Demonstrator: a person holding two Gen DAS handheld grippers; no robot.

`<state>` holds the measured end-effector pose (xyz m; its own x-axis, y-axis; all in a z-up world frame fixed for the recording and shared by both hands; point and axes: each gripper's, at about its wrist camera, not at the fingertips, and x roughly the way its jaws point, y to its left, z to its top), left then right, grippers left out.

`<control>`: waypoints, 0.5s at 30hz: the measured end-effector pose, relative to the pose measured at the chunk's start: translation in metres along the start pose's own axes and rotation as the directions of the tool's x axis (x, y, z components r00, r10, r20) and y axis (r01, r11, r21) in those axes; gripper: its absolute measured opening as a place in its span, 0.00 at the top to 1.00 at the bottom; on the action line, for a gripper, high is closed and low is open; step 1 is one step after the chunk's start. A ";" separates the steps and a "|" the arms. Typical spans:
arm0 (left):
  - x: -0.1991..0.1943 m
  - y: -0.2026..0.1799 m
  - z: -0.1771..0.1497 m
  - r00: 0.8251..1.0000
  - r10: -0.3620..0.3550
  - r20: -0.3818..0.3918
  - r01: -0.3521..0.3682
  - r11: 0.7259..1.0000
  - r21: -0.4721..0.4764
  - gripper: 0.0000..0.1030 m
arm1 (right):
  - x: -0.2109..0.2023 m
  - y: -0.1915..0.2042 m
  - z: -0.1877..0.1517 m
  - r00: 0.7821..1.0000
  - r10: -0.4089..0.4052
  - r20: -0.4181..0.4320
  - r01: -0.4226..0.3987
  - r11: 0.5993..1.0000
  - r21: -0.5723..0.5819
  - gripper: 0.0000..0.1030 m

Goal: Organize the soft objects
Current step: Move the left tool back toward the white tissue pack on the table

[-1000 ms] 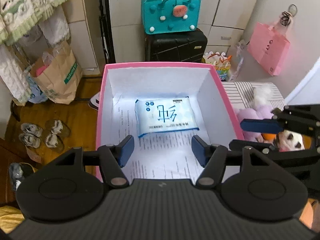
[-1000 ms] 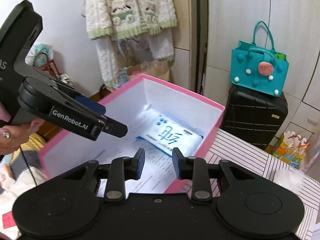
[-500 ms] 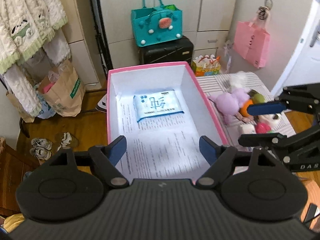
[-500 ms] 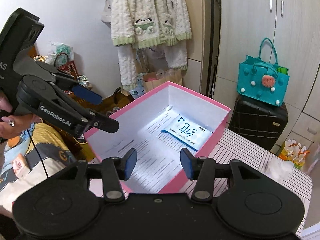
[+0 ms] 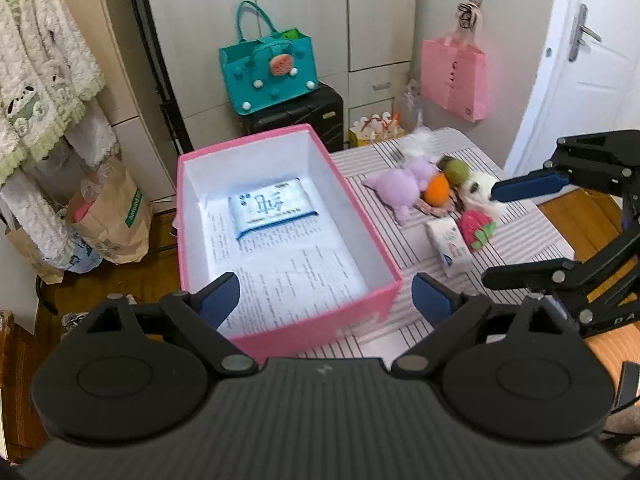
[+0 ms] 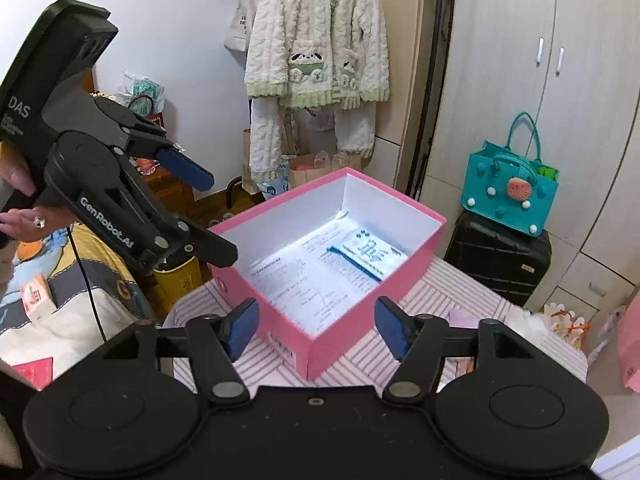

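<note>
Left wrist view: my left gripper [image 5: 326, 294] and right gripper [image 6: 316, 330] both gaped wide, empty, above the pink cardboard box [image 5: 362, 300]; the blue-white tissue pack [image 5: 270, 210] lay inside it.

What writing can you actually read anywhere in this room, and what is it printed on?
"GenRobot.AI": on the side of the left gripper.
"DAS": on that gripper's black body.
Blue pack in the pink box: large blue characters, unreadable.
Printed sheets lining the box: too small.
Brown paper bag: green label, blurred.
Small white pack on the table: blurred.
</note>
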<state>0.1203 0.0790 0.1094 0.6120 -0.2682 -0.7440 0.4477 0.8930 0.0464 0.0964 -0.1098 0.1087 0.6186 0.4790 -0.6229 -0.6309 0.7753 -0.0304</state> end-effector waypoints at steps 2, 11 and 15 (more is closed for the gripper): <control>-0.002 -0.008 -0.007 1.000 -0.013 0.002 0.012 1.000 0.016 0.08 | -0.006 -0.001 -0.009 1.000 -0.005 0.000 0.005 1.000 0.007 0.27; 0.001 -0.048 -0.033 0.997 -0.074 0.000 0.074 0.994 0.079 0.08 | -0.027 -0.003 -0.063 0.998 -0.053 -0.026 0.055 0.996 0.064 0.27; 0.007 -0.067 -0.041 0.992 -0.126 0.004 0.125 0.987 0.097 0.08 | -0.036 -0.007 -0.087 0.997 -0.073 -0.034 0.076 0.993 0.095 0.24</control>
<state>0.0677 0.0323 0.0733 0.5534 -0.3798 -0.7413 0.5816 0.8133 0.0175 0.0381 -0.1681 0.0634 0.6469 0.4066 -0.6452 -0.5346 0.8451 -0.0034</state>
